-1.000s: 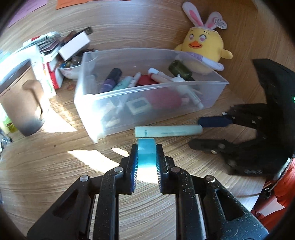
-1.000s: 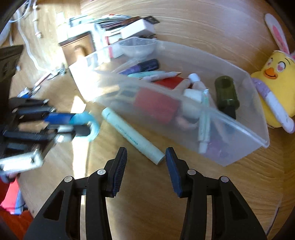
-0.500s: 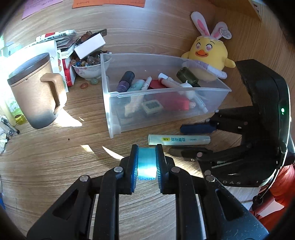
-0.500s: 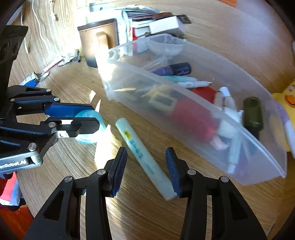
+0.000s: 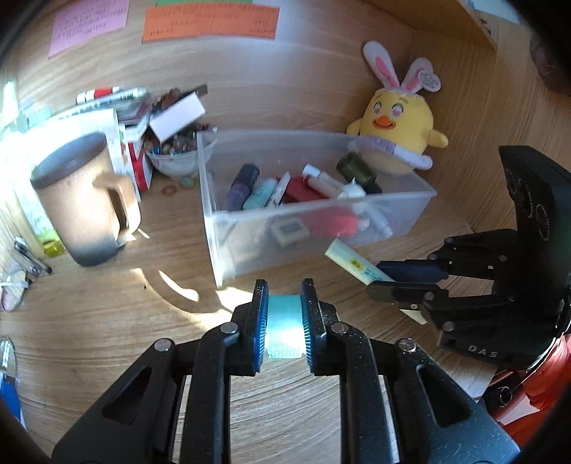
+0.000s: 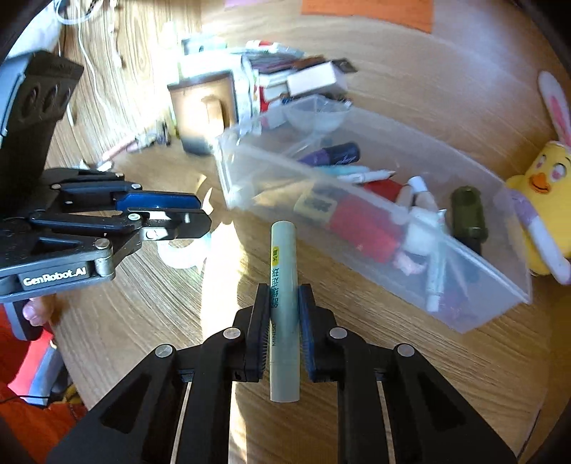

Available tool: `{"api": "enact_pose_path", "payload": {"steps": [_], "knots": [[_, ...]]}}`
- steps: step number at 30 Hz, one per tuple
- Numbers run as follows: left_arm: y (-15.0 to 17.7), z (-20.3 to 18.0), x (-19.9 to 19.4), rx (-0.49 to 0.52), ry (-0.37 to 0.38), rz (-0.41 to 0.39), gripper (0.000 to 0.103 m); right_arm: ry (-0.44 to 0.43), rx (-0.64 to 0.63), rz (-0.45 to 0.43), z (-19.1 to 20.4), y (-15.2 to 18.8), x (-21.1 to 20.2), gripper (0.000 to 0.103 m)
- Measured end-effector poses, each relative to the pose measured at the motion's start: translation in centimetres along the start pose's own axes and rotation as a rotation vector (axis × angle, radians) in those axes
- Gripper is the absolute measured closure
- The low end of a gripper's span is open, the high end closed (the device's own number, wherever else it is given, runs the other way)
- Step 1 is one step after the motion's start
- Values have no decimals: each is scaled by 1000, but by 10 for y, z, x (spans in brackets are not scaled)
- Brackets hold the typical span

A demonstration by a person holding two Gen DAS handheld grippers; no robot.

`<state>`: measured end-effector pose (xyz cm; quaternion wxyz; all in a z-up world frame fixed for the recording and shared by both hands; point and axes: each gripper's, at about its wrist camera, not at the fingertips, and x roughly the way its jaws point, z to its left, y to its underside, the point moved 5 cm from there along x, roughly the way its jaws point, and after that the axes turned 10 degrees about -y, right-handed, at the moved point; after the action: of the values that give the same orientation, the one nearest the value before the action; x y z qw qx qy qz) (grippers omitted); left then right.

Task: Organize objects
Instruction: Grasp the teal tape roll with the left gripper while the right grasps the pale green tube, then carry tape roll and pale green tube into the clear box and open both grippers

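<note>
A clear plastic bin with pens, tubes and a red case sits on the wooden desk. My left gripper is shut on a teal tape roll, held just in front of the bin; in the right wrist view it shows at the left with the roll below it. My right gripper is shut on a pale green tube that points toward the bin; in the left wrist view the gripper and tube are at the right.
A brown mug stands left of the bin. Behind it are boxes and a bowl of beads. A yellow chick plush sits behind the bin's right end. Paper notes hang on the back wall.
My right gripper has closed on the green tube, which lay on the desk before, and holds it. My left gripper has drawn back slightly with the tape roll.
</note>
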<state>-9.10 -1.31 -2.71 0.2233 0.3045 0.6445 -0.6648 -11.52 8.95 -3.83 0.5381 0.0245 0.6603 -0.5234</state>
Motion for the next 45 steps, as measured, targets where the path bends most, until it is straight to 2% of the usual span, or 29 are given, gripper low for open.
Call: {"api": "enact_pose_path", "payload": {"steps": [14, 26, 32, 38, 41, 45], "knots": [[-43, -12, -20, -25, 16, -114, 86, 36, 37, -167, -15, -30, -46, 89], [-86, -20, -14, -20, -1, -167, 86, 92, 102, -233, -47, -60, -57, 89], [-102, -20, 1, -42, 3, -158, 86, 128, 125, -249, -66, -75, -57, 89], [-113, -14, 25, -45, -26, -126, 86, 189, 143, -248, -83, -85, -53, 89], [-114, -8, 39, -54, -33, -100, 86, 245, 123, -223, -88, -87, -44, 89], [-109, -3, 58, -66, -40, -58, 86, 275, 98, -162, -92, -83, -24, 89]]}}
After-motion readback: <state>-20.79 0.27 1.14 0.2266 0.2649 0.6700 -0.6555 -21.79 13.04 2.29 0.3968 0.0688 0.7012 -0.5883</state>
